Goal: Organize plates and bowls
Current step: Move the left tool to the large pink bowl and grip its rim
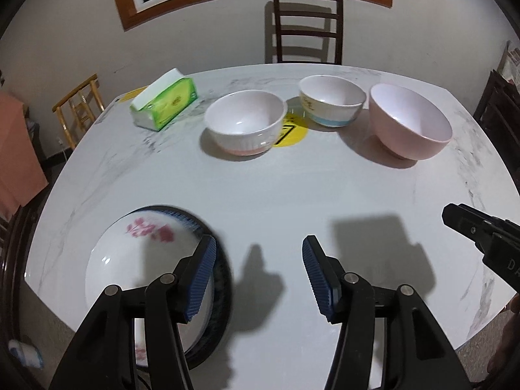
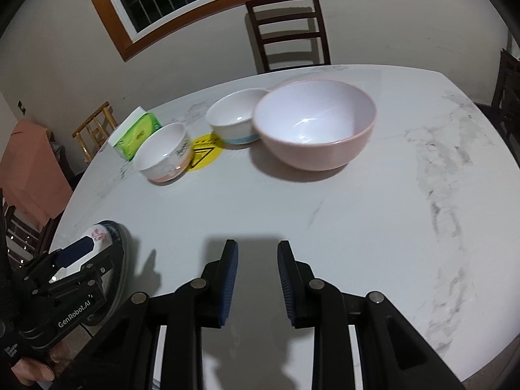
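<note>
Item 1 — left claw [image 1: 258, 274]: fingers spread wide, holding nothing, its left pad at the right rim of the floral plate [image 1: 143, 260], which lies on a dark plate at 7 o'clock on the marble surface [image 1: 292, 195].

Item 2 — right claw [image 2: 257, 281]: moderately open, empty, over bare surface at 6 o'clock.

Item 3: 3 bowls along the far side — ribbed white bowl [image 1: 245, 123] at 12 o'clock, blue-banded bowl [image 1: 331, 104] at 1, large pink bowl [image 1: 409, 120] at 2.

Handling, as judged: nest the smaller bowls into the pink one; grip the rim squarely, since glazed walls may slip.

Obstacles: tissue pack [image 1: 164, 99] at 11 o'clock, clear of the route; the bowls stand close together.
</note>
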`<state>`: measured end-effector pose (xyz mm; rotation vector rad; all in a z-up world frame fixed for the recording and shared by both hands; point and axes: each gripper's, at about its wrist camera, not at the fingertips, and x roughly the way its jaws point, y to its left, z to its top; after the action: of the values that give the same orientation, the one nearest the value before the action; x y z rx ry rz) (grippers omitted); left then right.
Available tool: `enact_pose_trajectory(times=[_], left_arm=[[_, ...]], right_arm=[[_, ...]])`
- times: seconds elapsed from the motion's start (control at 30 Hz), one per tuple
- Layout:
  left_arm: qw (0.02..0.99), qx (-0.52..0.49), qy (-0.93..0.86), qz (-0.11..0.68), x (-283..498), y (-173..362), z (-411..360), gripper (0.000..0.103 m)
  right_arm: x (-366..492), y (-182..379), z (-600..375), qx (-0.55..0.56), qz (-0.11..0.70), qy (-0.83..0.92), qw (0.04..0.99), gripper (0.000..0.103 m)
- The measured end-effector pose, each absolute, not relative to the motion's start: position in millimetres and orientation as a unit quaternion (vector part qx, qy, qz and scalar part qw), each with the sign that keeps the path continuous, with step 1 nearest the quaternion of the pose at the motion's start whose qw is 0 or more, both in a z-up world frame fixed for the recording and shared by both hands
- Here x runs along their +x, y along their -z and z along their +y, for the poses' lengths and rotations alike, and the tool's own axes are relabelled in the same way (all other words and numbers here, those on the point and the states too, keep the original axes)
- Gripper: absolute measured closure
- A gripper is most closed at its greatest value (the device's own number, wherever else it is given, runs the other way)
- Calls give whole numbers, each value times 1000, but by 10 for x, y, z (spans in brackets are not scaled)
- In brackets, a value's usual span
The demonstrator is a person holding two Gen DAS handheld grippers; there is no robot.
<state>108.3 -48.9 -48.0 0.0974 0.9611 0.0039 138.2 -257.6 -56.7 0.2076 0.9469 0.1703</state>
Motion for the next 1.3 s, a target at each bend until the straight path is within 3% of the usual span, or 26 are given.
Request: enact_pose_trajectory(times=[0.5, 0.77, 1.3], left_arm=[[876, 37, 42, 479, 1717, 430, -1128, 50], [869, -6, 62, 490, 2166, 320, -1312, 42], [832, -46, 88, 546, 2917, 666, -1649, 42]], right_arm=[[1929, 489, -3209, 102, 463, -76, 877, 77], [2399, 421, -3539, 118, 472, -65, 871, 66], [3093, 904, -3634, 128, 537, -14, 834, 66]])
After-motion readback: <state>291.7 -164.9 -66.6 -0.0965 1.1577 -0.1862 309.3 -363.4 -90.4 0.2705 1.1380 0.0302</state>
